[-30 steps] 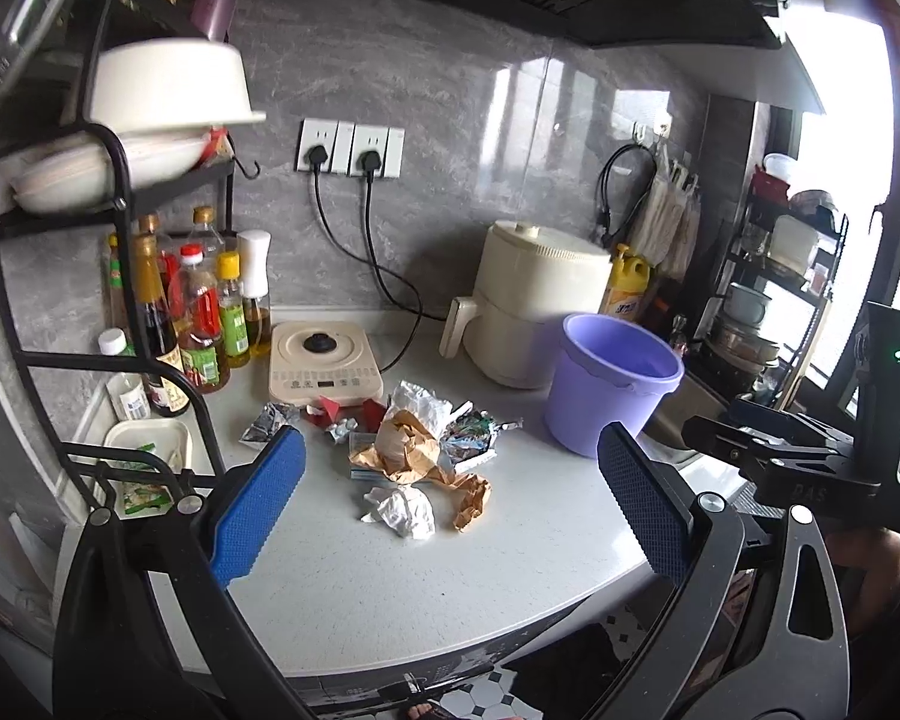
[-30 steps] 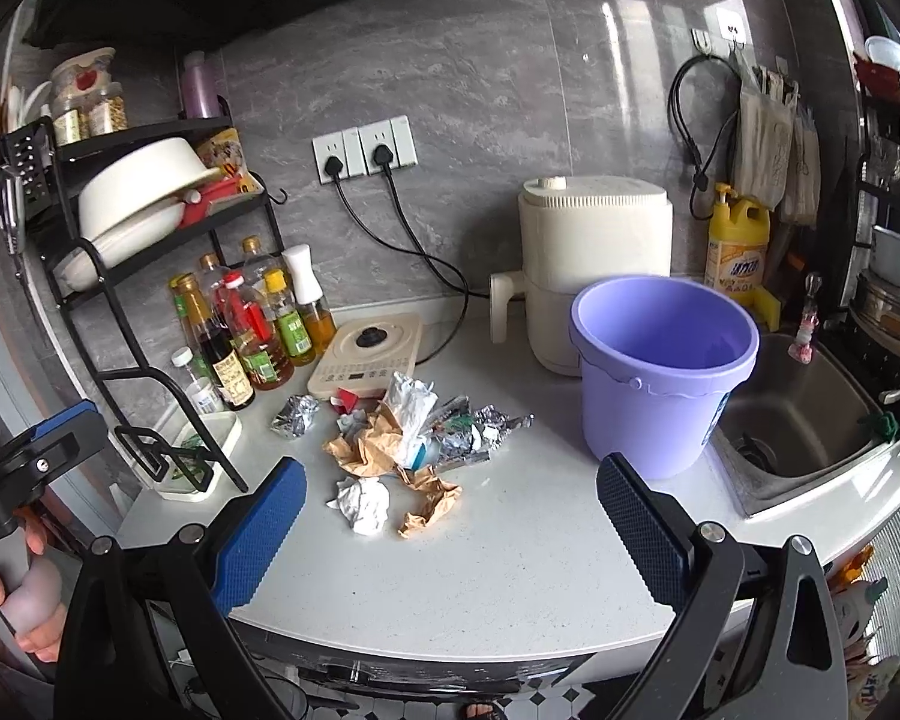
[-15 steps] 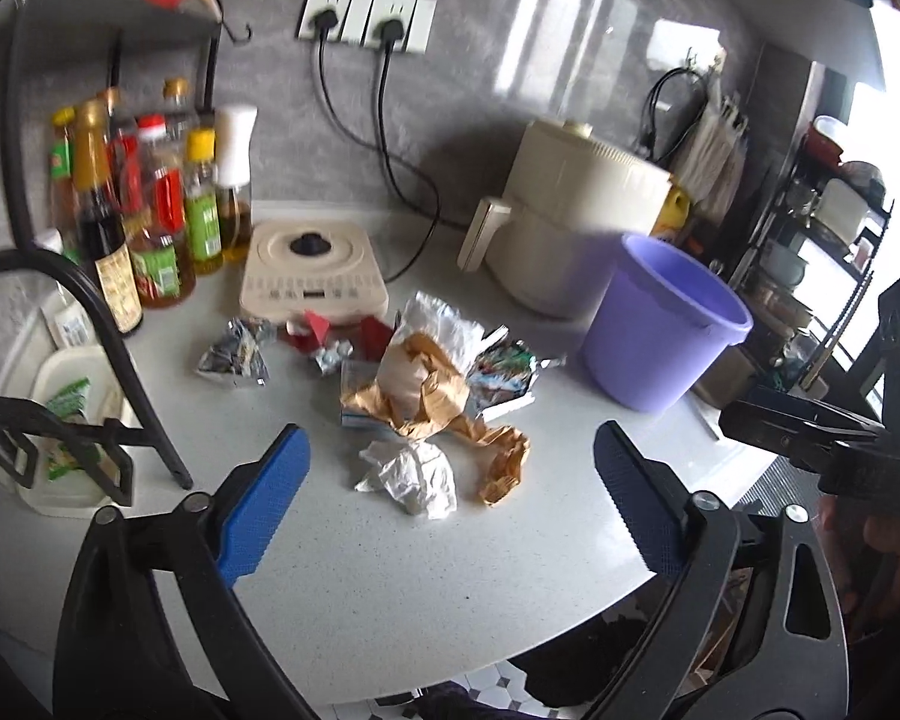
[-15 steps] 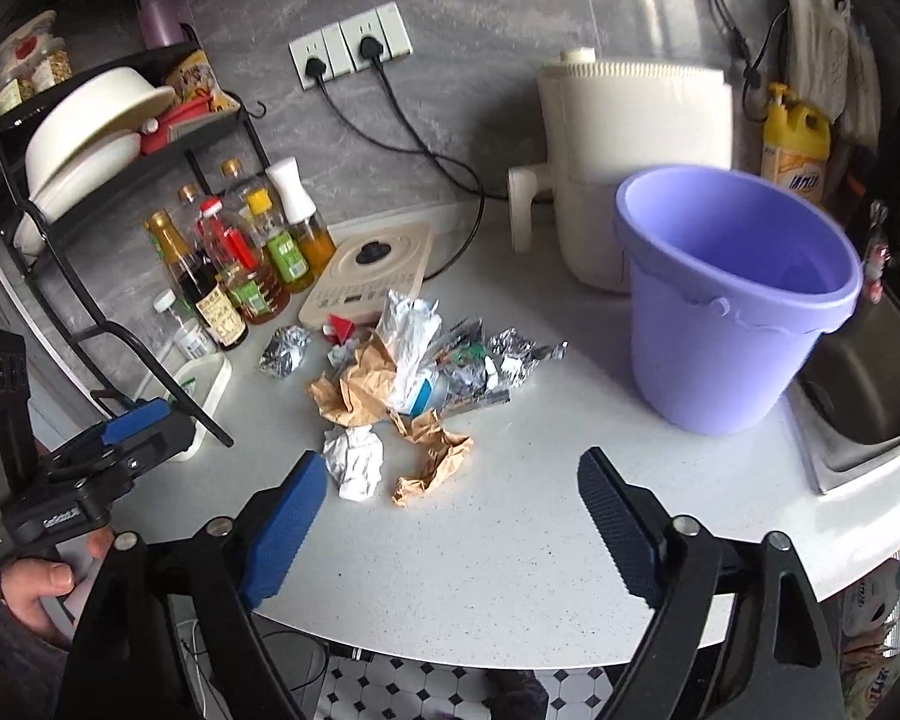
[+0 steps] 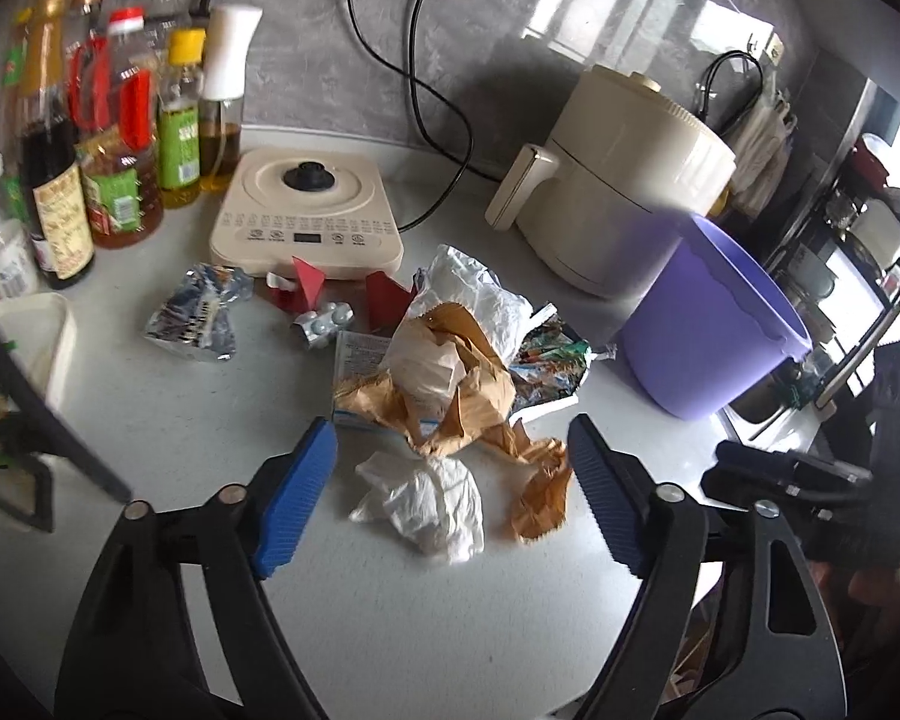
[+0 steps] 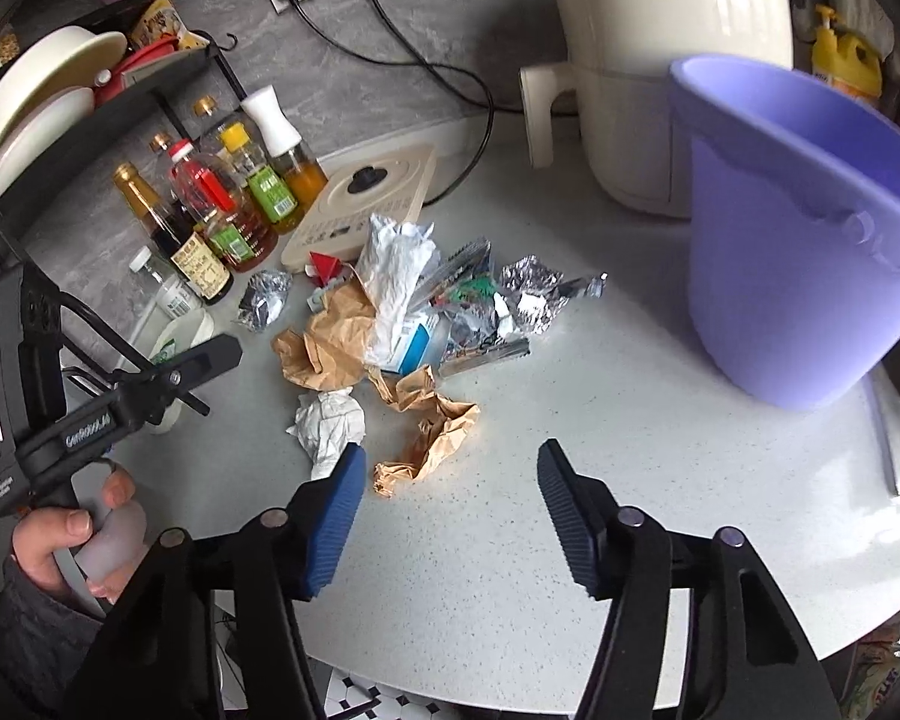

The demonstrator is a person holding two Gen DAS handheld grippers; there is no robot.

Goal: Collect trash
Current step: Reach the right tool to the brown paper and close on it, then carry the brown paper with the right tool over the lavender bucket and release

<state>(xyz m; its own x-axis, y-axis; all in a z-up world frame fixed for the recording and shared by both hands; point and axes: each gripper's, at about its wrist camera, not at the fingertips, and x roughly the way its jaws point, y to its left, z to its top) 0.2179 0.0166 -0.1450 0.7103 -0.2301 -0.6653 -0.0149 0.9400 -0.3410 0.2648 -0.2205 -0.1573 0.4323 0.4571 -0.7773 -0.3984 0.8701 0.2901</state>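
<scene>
Both grippers have dropped closer to the trash pile [image 5: 450, 360] on the bench [image 5: 390, 600] than a second ago. The left gripper [image 5: 453, 492], jaws wide, now brackets the crumpled white paper [image 5: 426, 498]. The right gripper [image 6: 450, 516], jaws wide, hovers empty; purple bucket [image 6: 810, 240] at 2 o'clock.

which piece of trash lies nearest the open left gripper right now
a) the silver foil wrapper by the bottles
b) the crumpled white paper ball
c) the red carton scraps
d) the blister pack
b: in the left wrist view the crumpled white paper ball lies on the counter directly between the spread fingers of the left gripper, while the other pieces sit farther back toward the induction cooker.
</scene>
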